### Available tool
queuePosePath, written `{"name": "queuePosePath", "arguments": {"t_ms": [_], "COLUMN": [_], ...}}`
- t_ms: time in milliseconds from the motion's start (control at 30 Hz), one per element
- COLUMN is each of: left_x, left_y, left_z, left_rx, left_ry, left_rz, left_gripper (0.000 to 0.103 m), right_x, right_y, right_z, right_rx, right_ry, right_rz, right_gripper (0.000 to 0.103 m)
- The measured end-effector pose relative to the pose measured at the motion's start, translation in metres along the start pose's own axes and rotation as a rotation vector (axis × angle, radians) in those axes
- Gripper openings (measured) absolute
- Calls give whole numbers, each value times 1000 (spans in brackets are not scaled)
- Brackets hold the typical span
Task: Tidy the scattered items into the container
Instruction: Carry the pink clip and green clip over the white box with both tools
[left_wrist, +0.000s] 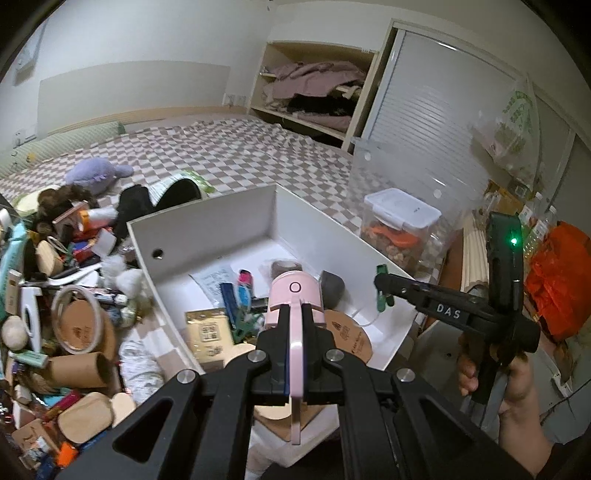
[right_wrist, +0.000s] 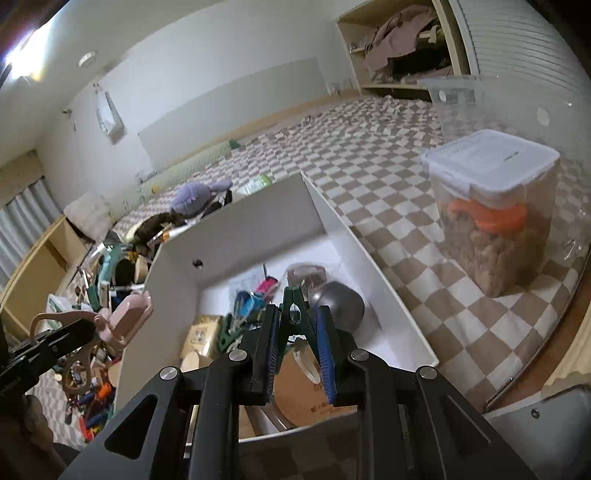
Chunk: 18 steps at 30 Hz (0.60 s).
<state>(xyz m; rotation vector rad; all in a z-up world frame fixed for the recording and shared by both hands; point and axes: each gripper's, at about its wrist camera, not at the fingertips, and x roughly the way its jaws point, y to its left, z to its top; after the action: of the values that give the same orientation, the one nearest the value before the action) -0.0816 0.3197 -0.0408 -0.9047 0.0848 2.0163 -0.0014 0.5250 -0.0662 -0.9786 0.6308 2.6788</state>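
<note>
The white open box (left_wrist: 207, 236) stands on the checked cover and holds several small items: a grey lump (left_wrist: 332, 291), a gold packet (left_wrist: 208, 328) and round cork discs. My left gripper (left_wrist: 295, 312) is shut on the thin strap of a pink handheld gadget (left_wrist: 295, 291), which hangs over the box's near end. My right gripper (right_wrist: 295, 312) is shut on a green clothes peg (right_wrist: 293, 317) above the box (right_wrist: 240, 229). The right gripper (left_wrist: 380, 282) with the peg (left_wrist: 382, 295) is over the box's right wall. The left gripper (right_wrist: 88, 326) carries the pink gadget (right_wrist: 125, 317) beside the left wall.
A dense pile of scattered things (left_wrist: 66, 295) lies left of the box, with a purple plush (left_wrist: 98, 171) behind it. To the right stands a clear tub (left_wrist: 424, 184) holding a lidded food container (right_wrist: 491, 206). An orange bag (left_wrist: 557, 280) and bottles are further right.
</note>
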Motion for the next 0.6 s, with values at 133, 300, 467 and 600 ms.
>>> {"name": "queuePosePath", "arguments": {"t_ms": [133, 300, 467, 600], "left_x": [16, 38, 54, 67], "left_y": [-7, -18, -26, -29], "left_z": [-3, -9, -16, -20], "left_rx": [-5, 0, 6, 10], "left_ry": [23, 53, 86, 108], "left_rz": [-20, -28, -30, -23], "left_gripper": [4, 4, 4, 4], "right_x": [4, 4, 4, 4], "right_y": [1, 2, 3, 2], "right_z": [-2, -4, -4, -4], "right_rx": [-21, -55, -72, -66], "right_ry": [22, 34, 44, 58], "right_rz": [-21, -50, -58, -52], "right_gripper": [21, 21, 21, 21]}}
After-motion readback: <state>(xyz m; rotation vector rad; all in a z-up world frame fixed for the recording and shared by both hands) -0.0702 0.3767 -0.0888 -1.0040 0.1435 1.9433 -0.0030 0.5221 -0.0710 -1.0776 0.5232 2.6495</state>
